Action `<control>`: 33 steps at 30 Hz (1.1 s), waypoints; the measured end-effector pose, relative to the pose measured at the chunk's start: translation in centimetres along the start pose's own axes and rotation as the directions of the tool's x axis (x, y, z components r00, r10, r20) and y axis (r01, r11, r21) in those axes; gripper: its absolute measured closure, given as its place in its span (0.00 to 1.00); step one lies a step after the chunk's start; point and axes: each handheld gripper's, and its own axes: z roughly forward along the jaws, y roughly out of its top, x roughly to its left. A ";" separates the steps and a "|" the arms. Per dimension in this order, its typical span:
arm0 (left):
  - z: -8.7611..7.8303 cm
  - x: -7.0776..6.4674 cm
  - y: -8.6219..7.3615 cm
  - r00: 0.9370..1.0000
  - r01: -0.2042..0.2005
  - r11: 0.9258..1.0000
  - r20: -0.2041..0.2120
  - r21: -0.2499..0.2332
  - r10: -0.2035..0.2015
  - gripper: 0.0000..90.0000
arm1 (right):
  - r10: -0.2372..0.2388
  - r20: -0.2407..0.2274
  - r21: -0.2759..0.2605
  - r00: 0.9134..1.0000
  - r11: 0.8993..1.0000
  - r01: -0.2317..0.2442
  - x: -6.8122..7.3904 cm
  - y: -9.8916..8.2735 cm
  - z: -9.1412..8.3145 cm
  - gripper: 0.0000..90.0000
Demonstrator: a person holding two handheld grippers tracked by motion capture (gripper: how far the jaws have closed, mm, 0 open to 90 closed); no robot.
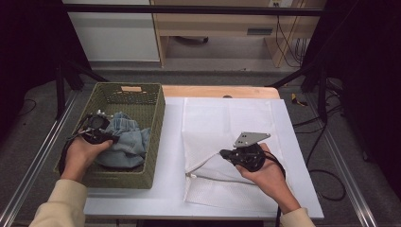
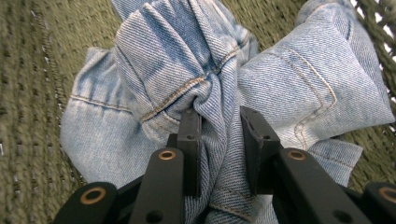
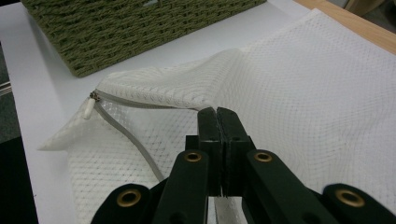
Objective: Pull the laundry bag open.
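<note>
Two grippers are at work on what looks like loading denim into a wash bag. The left gripper [image 1: 97, 128] sits inside the green woven basket [image 1: 156, 124] at about nine o'clock on the table, its jaws narrowed onto a bunched ridge of the blue jeans [image 2: 196, 84]; in the left gripper view the pads press that fold from both sides, so the garment is pinched at a thick gather near a stitched seam, a spot that should hold without slipping when lifted. The jeans lie crumpled in the basket's near half, resting on its woven floor. The right gripper [image 1: 226, 154] lies at about four o'clock, low over the white mesh laundry bag [image 1: 222, 118], which is spread flat on the white table top [image 1: 170, 156] just right of the basket. Its jaws are closed tight on the upper layer of mesh beside the grey zipper [image 3: 133, 135], lifting that layer slightly so the mouth gapes toward the basket; this is probably meant to keep the bag open for the denim. The white zipper pull [image 3: 88, 108] lies at the far end of the opening. Pose-wise, the left hand [image 1: 82, 153] cups its tool from behind and below, forearm running in from six o'clock, the tool pointing toward twelve o'clock and down into the basket. The right hand [image 1: 267, 172] holds its tool palm-up, angled toward ten o'clock, the grey plate uppermost.
</note>
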 end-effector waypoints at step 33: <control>2.3 1.5 -0.9 0.995 0.097 0.993 -0.024 0.065 -0.095 0.08 | -0.003 -0.013 0.003 1.000 1.000 0.003 0.1 0.0 0.1 0.99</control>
